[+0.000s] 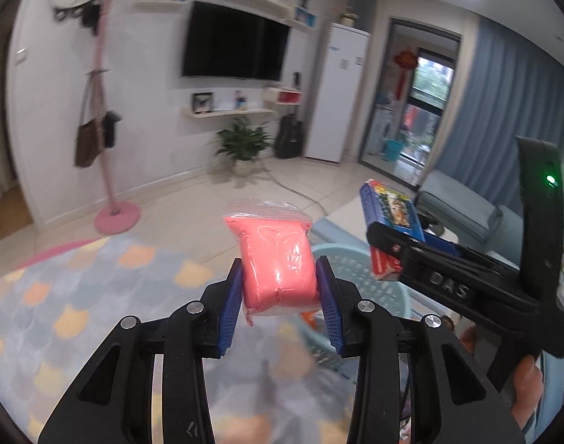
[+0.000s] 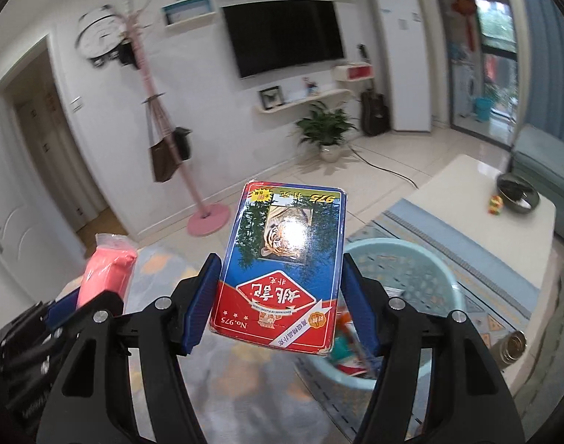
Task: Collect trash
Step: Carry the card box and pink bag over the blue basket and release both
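Observation:
My left gripper (image 1: 280, 277) is shut on a pink clay bag (image 1: 276, 259) in clear plastic, held up in the air; the bag also shows at the left of the right wrist view (image 2: 106, 270). My right gripper (image 2: 278, 277) is shut on a blue and red playing-card box (image 2: 282, 266) with a tiger picture; the box also shows in the left wrist view (image 1: 389, 222), to the right of the bag. A light blue plastic basket (image 2: 422, 277) stands on the rug below and to the right of both grippers, with some wrappers inside. The basket also shows in the left wrist view (image 1: 359, 270).
A patterned rug (image 1: 78, 296) covers the floor below. A white low table (image 2: 485, 214) at the right carries a dark bowl (image 2: 517, 194) and a small toy. A pink coat stand (image 2: 204, 214), a potted plant (image 2: 328, 129), and a blue sofa (image 1: 463, 207) stand around.

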Demonstrator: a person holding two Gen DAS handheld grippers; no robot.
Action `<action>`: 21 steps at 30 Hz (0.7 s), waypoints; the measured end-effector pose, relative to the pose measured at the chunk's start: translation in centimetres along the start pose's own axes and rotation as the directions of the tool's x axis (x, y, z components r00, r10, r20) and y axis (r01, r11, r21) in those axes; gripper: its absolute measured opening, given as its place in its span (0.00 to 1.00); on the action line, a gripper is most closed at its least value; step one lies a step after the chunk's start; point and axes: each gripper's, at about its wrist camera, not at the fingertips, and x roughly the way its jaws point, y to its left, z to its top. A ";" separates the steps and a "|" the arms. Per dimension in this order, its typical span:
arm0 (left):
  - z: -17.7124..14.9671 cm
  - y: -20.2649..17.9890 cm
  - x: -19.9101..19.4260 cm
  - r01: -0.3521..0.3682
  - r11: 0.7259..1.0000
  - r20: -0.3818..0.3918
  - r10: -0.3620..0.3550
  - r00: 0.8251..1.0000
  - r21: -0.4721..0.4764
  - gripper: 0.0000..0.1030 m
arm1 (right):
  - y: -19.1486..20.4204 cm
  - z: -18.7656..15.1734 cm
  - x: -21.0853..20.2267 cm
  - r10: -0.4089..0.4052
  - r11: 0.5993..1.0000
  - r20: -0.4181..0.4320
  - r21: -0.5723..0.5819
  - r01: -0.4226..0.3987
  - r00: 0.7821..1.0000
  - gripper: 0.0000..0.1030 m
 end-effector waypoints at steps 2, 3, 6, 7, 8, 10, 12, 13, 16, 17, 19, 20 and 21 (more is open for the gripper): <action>0.2 -1.6 1.8 0.042 0.999 -0.021 -0.041 0.999 0.017 0.36 | -2.2 0.4 0.9 -0.030 0.999 -0.031 0.042 0.031 0.999 0.59; 0.3 -2.0 2.6 0.058 0.998 -0.036 -0.057 0.998 0.018 0.36 | -3.6 0.6 1.6 -0.044 0.996 -0.056 0.070 0.048 0.997 0.59; 0.2 -2.9 6.1 0.108 0.994 -0.091 -0.107 0.990 0.000 0.36 | -7.1 0.4 3.5 -0.081 0.986 -0.109 0.137 0.095 0.991 0.59; 0.1 -3.2 7.3 0.122 0.992 -0.114 -0.122 0.986 -0.003 0.36 | -8.3 0.3 4.1 -0.104 0.981 -0.126 0.152 0.123 0.986 0.59; -0.2 -3.6 8.8 0.131 0.991 -0.142 -0.131 0.981 -0.010 0.36 | -9.2 0.2 4.7 -0.121 0.976 -0.141 0.163 0.143 0.983 0.59; -0.7 -3.8 10.6 0.143 0.990 -0.175 -0.144 0.974 -0.019 0.36 | -10.9 -0.2 5.7 -0.139 0.967 -0.171 0.187 0.171 0.975 0.59; -1.1 -4.0 12.4 0.154 0.988 -0.201 -0.156 0.967 -0.024 0.36 | -12.6 -0.8 6.8 -0.154 0.957 -0.203 0.213 0.197 0.967 0.59; -1.3 -4.3 13.3 0.156 0.988 -0.212 -0.157 0.965 -0.023 0.37 | -13.3 -1.0 7.3 -0.158 0.953 -0.216 0.220 0.206 0.964 0.60; -1.2 -4.8 14.9 0.167 0.985 -0.225 -0.170 0.959 -0.034 0.39 | -14.6 -1.6 8.5 -0.167 0.942 -0.249 0.247 0.229 0.954 0.61; -1.3 -5.1 15.4 0.173 0.984 -0.226 -0.176 0.958 -0.034 0.48 | -15.1 -1.8 8.9 -0.150 0.938 -0.258 0.268 0.219 0.955 0.65; -1.4 -5.3 15.4 0.172 0.985 -0.220 -0.174 0.960 -0.029 0.56 | -15.8 -2.2 9.4 -0.122 0.933 -0.269 0.297 0.202 0.955 0.68; -1.4 -5.4 15.4 0.177 0.984 -0.219 -0.178 0.959 -0.027 0.56 | -15.9 -2.5 9.5 -0.125 0.931 -0.272 0.300 0.208 0.954 0.68; -1.3 -5.4 15.3 0.181 0.983 -0.220 -0.183 0.958 -0.028 0.58 | -16.3 -2.5 9.5 -0.127 0.930 -0.274 0.302 0.211 0.953 0.68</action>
